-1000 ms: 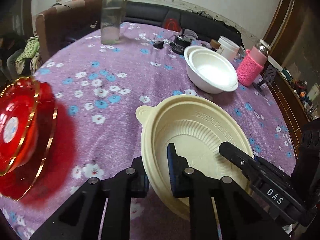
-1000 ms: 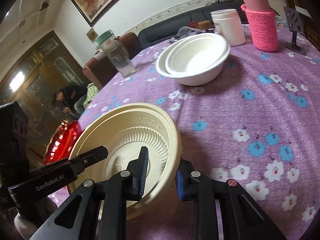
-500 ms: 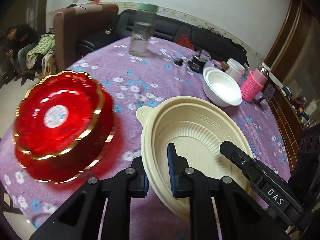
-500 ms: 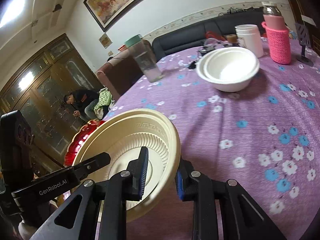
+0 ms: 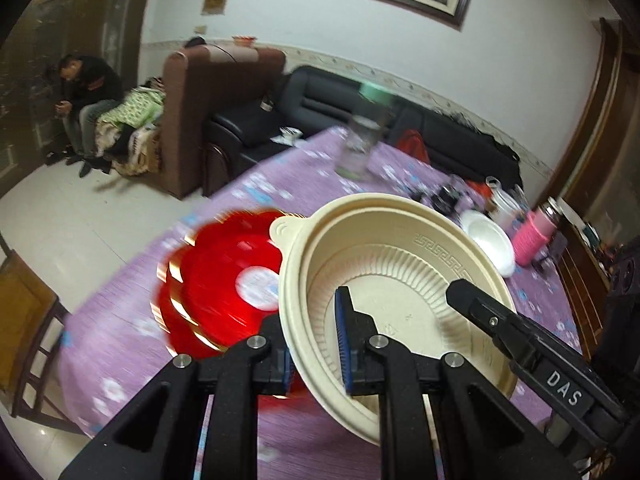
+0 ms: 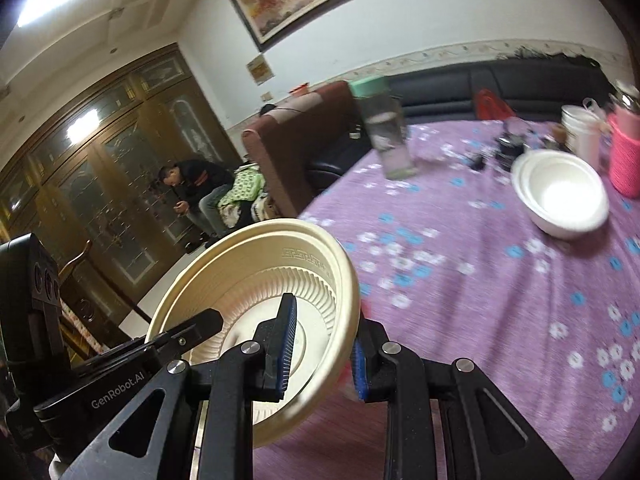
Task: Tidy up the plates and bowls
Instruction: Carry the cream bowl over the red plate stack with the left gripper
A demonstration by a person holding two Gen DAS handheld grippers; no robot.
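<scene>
We have the cream bowl (image 5: 400, 276) off the table (image 5: 120, 344), held by both claws at once. Going left to right in the left wrist view: red plates (image 5: 224, 280) stacked on the purple floral cloth, partly under the bowl's left edge. Left claw (image 5: 316, 340) is clamped on the bowl's near rim, 1 finger outside the wall, 1 blue pad inside. To the right the other claw's finger reaches in over the bowl's right rim. Far right: white bowls (image 5: 490, 242), nested, then a pink-sleeved bottle (image 5: 538, 234) beside them.

Right wrist view, left to right: left claw's finger lies across the bowl's (image 6: 264, 280) far side; right claw (image 6: 320, 348) is closed on the near rim, wall pinched between the blue pads. Bowl tilts toward the camera. A clear jar with green lid (image 6: 384, 132) stands mid-table, white bowls (image 6: 560, 196) at far right.
</scene>
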